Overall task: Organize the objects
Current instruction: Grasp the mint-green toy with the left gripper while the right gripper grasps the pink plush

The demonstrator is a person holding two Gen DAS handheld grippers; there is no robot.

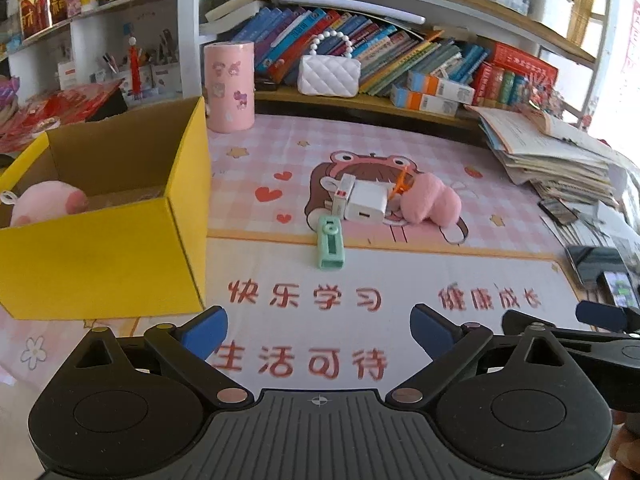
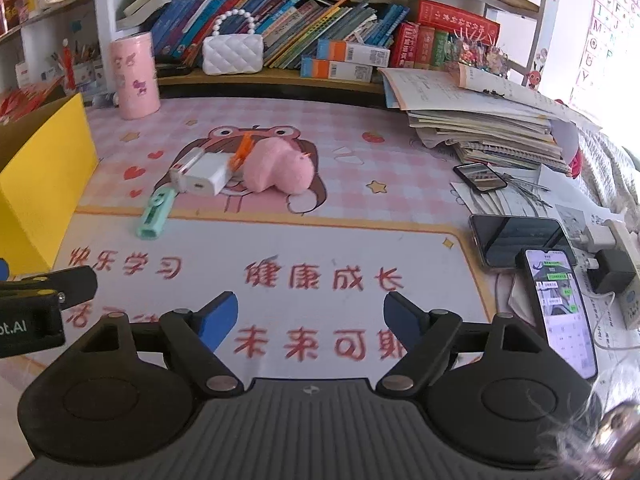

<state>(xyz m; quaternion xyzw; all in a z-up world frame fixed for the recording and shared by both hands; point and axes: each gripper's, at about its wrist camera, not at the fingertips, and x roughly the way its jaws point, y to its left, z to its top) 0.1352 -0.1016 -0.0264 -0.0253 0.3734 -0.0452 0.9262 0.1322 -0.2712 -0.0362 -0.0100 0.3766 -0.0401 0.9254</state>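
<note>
Both tools, left tool (image 1: 319,334) and right tool (image 2: 311,320), hang released over the worktop (image 1: 400,264). Only left view shows pink plush (image 1: 48,202) inside yellow box (image 1: 120,248); charger (image 2: 206,178) sits mid-mat, bookshelf (image 2: 280,76) behind.

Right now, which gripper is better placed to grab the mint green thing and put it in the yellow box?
Left, probably. The mint green case lies almost straight ahead of the open left gripper, with the yellow box on that side. From the right gripper it sits off to the left.

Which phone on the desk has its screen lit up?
The phone nearest the right gripper; its screen glows white, while the other two phones are dark.
</note>
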